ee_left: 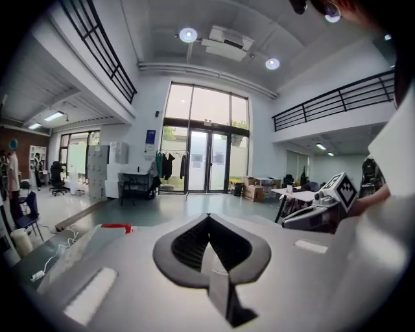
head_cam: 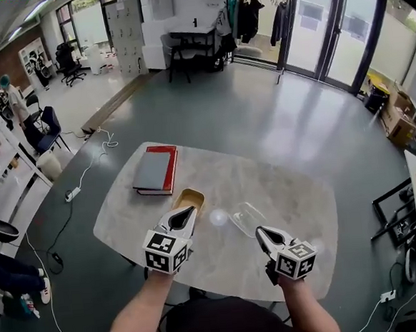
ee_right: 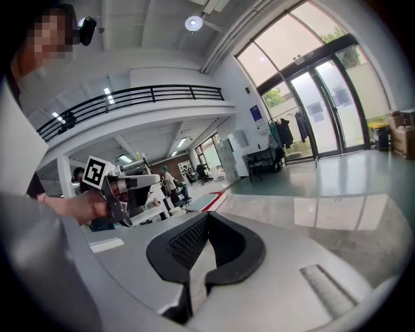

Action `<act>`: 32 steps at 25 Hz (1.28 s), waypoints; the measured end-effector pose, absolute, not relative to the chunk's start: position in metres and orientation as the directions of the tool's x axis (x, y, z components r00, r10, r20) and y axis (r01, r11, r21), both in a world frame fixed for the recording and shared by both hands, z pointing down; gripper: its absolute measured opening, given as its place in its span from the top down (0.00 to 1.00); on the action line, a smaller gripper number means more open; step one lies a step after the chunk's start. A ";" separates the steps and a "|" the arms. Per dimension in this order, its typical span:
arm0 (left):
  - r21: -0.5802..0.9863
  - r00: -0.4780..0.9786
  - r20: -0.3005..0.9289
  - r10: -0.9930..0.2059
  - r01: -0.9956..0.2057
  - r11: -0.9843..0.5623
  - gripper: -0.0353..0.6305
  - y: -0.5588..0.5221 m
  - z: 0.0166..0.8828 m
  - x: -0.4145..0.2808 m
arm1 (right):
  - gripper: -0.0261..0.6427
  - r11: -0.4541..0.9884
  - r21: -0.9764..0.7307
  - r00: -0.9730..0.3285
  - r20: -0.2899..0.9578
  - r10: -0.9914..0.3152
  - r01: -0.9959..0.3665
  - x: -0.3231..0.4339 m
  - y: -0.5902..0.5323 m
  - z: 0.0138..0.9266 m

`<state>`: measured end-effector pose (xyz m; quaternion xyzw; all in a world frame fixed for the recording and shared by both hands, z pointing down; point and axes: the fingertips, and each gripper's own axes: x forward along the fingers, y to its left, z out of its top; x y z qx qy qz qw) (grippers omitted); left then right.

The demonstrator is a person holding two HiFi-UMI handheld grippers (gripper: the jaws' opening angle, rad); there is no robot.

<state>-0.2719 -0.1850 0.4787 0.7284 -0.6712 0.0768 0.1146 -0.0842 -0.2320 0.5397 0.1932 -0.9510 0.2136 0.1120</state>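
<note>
While the person stands at the near edge of the marble table [head_cam: 296, 198], a grey book with a red spine [head_cam: 155, 170] lies flat toward the table's far left corner. The left gripper [head_cam: 191, 209] hangs over the table's near left part, jaws pressed together with nothing between them. Its tips are at the near rim of a tan tray [head_cam: 196, 193]; whether they touch it, I cannot tell. A clear plastic container [head_cam: 246, 217] sits near the table's middle. Over the table's near right, the right gripper [head_cam: 259, 231] points at that container, jaws also closed and empty.
</note>
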 end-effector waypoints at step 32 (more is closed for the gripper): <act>-0.023 0.516 0.526 -0.676 -0.786 -0.618 0.94 -0.307 0.565 -0.208 | 0.94 0.647 -0.375 -0.747 0.375 -0.549 -0.664 -0.057 -0.275 0.548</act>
